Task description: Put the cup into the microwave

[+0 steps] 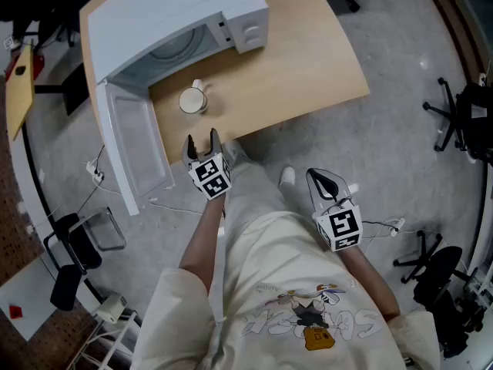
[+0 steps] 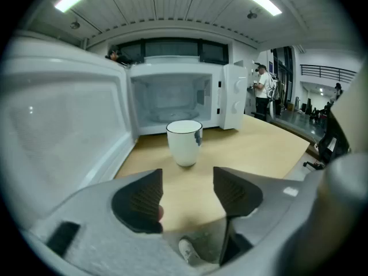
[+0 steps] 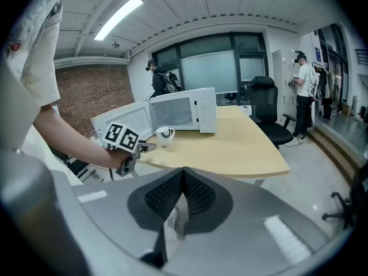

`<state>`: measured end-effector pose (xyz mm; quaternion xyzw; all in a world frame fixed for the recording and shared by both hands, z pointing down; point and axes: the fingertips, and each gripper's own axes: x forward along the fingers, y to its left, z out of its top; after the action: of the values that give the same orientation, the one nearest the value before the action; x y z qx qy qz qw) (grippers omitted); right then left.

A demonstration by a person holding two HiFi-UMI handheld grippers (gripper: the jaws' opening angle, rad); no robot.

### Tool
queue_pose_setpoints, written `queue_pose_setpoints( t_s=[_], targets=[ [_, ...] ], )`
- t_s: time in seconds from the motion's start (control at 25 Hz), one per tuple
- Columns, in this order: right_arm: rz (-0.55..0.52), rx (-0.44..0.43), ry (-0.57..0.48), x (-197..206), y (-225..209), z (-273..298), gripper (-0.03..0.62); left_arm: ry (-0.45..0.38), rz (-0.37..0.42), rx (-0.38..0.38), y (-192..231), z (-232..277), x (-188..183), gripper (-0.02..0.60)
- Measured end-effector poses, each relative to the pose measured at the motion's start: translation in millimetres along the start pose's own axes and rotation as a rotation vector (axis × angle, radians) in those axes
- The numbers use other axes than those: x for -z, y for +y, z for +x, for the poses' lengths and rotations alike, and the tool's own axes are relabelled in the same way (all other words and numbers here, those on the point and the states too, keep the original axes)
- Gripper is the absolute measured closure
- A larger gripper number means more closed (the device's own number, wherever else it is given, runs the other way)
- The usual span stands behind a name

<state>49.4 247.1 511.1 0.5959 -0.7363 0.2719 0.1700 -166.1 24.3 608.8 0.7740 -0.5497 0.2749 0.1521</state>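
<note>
A white cup [image 1: 192, 100] [image 2: 184, 142] [image 3: 165, 135] stands upright on the wooden table [image 1: 308, 60], just in front of the white microwave [image 1: 181, 21] [image 2: 178, 99] [image 3: 181, 112], whose door [image 1: 132, 149] [image 2: 57, 125] hangs wide open. My left gripper [image 1: 201, 143] [image 2: 187, 191] is open at the table's near edge, pointing at the cup with a gap of bare table between them. Nothing sits between its jaws. My right gripper [image 1: 325, 183] [image 3: 183, 197] is shut and empty, held off the table above the floor, to the right of the person's legs.
The microwave's cavity [image 2: 171, 99] holds nothing I can see. Office chairs [image 1: 462, 122] stand on the grey floor to the right, and another chair [image 1: 77, 245] and cables lie left of the table. People [image 2: 264, 91] stand far off.
</note>
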Motion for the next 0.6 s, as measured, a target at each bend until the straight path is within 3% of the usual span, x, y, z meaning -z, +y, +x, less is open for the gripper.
queue_pose_setpoints(
  t_s=[0.12,0.28,0.48,0.6],
  targets=[
    [0.007,-0.013,0.000,11,-2,-11,0.588,-0.034,-0.053,0.041,-26,-78,6,0.408],
    [0.024,-0.043,-0.017,11,15,-13,0.588,0.004,-0.121,0.147,-50,-167,10,0.566],
    [0.012,-0.066,-0.053,2,41,0,0.588,0.014,-0.077,0.269,-70,-207,11,0.575],
    [-0.014,-0.089,-0.057,-1,62,4,0.588,0.031,-0.124,0.304,-65,-210,18,0.575]
  ],
)
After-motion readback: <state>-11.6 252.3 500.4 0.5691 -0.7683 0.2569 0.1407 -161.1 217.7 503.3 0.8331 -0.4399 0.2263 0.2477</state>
